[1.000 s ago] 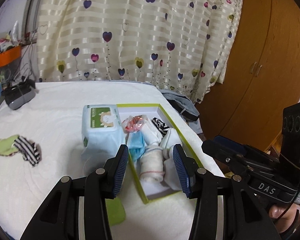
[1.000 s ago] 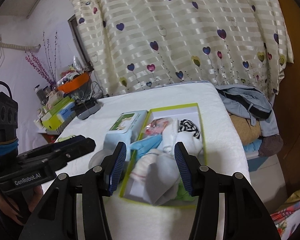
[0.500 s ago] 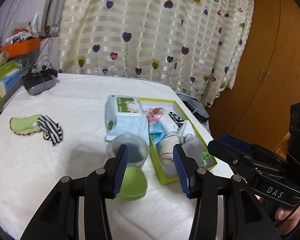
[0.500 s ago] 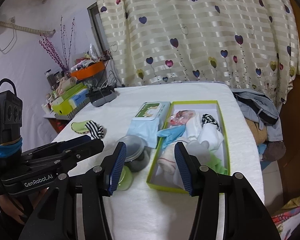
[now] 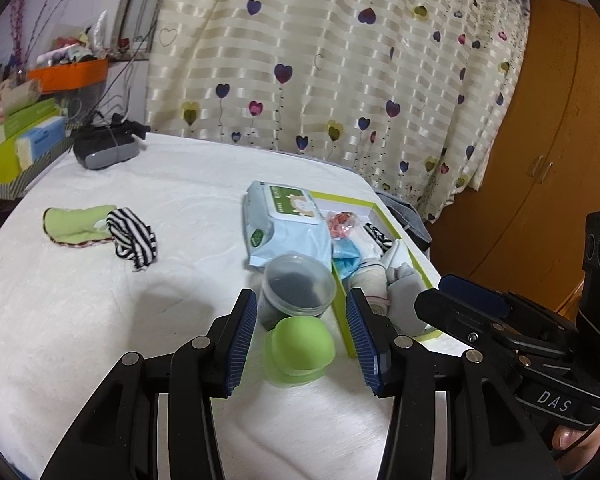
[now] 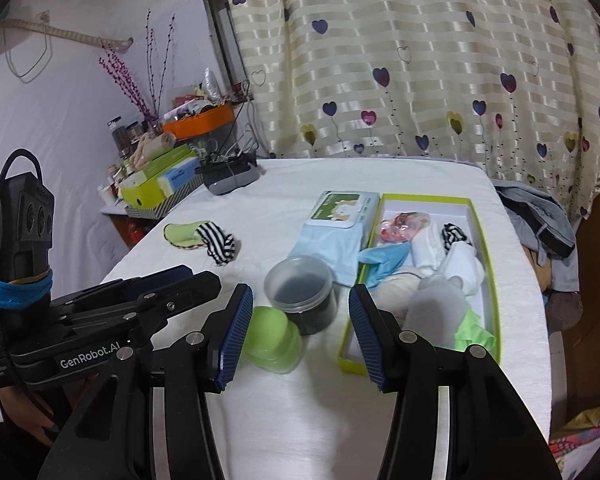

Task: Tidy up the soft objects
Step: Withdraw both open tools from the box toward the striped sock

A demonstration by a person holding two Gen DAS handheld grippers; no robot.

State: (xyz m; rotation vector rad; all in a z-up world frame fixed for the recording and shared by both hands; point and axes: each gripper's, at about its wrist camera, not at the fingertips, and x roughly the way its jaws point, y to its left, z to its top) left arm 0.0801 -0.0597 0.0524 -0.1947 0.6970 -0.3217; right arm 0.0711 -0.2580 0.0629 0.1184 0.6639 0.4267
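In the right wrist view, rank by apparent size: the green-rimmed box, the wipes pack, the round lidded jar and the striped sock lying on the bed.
1. green-rimmed box, clearly largest.
2. wipes pack.
3. round lidded jar; nearer the camera than the pack, so this gap is unsure.
4. striped sock, smallest, though it lies farther away.

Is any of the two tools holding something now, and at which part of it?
Nothing is held. The left tool and the right tool both stand open over the bed, with no sock or cloth between the pads.
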